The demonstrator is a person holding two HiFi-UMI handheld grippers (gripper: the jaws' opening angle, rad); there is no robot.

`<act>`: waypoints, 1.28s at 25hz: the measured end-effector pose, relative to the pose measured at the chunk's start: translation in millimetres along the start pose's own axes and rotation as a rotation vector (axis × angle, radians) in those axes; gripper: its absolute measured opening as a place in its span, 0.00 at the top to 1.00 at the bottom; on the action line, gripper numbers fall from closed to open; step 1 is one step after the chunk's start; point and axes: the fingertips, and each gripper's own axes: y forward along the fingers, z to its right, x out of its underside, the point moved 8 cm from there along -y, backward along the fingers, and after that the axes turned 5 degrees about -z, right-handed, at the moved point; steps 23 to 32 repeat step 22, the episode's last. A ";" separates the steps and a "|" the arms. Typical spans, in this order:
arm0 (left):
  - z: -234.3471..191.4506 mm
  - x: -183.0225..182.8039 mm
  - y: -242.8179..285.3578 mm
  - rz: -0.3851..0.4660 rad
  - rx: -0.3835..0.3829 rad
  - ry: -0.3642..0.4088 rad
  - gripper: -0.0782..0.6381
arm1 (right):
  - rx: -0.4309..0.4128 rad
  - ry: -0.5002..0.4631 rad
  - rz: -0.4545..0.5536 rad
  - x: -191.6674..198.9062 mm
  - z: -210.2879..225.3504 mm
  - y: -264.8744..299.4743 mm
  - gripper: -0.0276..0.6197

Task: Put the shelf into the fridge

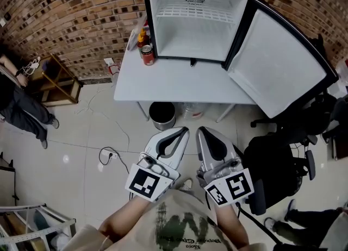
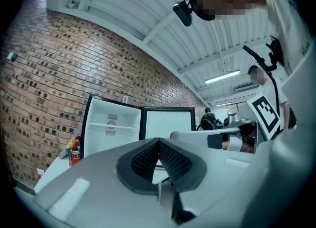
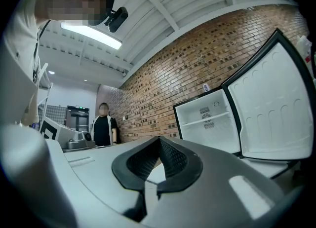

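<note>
White wire shelf (image 1: 202, 12) lies level, high inside the open fridge (image 1: 187, 41) on the table (image 1: 179, 84). Its long axis runs side to side. Both tools hang well short of it.

Left gripper view: the left gripper (image 2: 158, 141) has its tips pressed together on nothing.

Right gripper view: the right gripper (image 3: 159, 139) is likewise closed and empty.

The shelf looks light, stiff and probably slippery, best pinched at its front rail.

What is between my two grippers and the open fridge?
In the head view: tiled floor, a black bin by the near edge of the table, then its white top up to the fridge.
</note>
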 end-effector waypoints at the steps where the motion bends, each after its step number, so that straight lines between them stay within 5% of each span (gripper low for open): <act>1: -1.4 -0.7 -2.3 0.002 -0.001 0.000 0.89 | 0.005 -0.006 -0.001 0.4 -2.6 0.8 0.96; 32: -11.7 4.4 -28.6 -0.023 -0.006 0.007 0.89 | 0.036 -0.050 -0.060 13.1 -27.3 6.4 0.96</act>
